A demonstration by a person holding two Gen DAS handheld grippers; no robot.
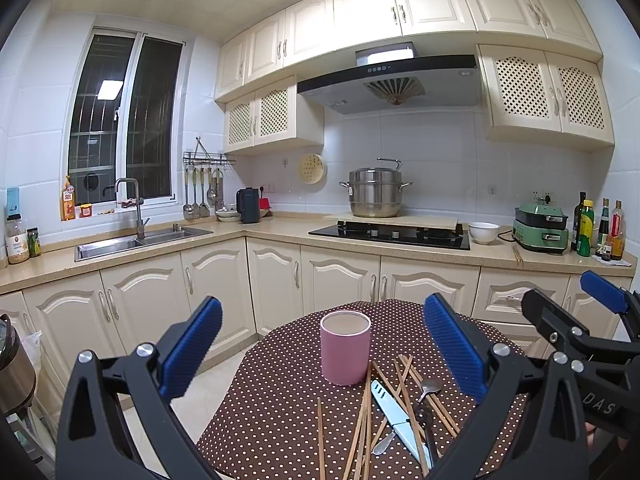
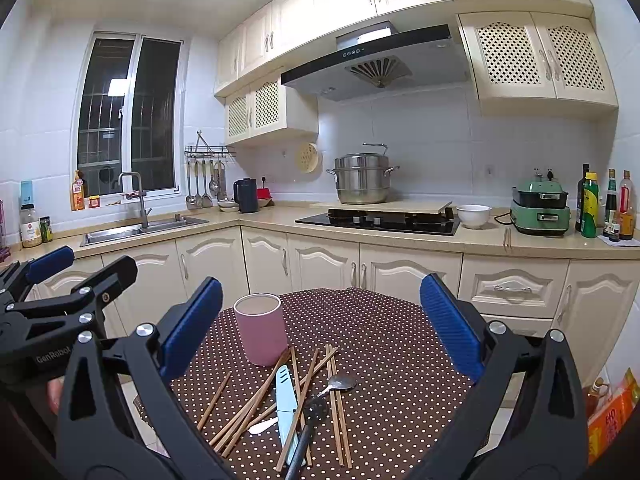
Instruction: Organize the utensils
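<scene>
Utensils lay in a loose heap near the near edge of the round table (image 2: 380, 320): wooden chopsticks (image 2: 256, 408) crossed over a pale blue knife (image 2: 286, 404), a metal spoon (image 2: 340, 383) and a black-handled tool (image 2: 306, 436). Just beyond the heap stood a pink cup (image 2: 261, 328), upright and empty. Both the left gripper (image 1: 324, 344) and the right gripper (image 2: 320, 320) hovered above the table with fingers spread wide, holding nothing.

— Operator, what do you have underfoot there?
— Your round table (image 2: 380, 320), under a brown white-dotted cloth. On it: a pink cup (image 2: 261, 328) upright, chopsticks (image 2: 336, 400) scattered, a pale blue knife (image 2: 286, 408), a metal spoon (image 2: 340, 383), a black-handled utensil (image 2: 306, 436) overlapping the chopsticks.
</scene>
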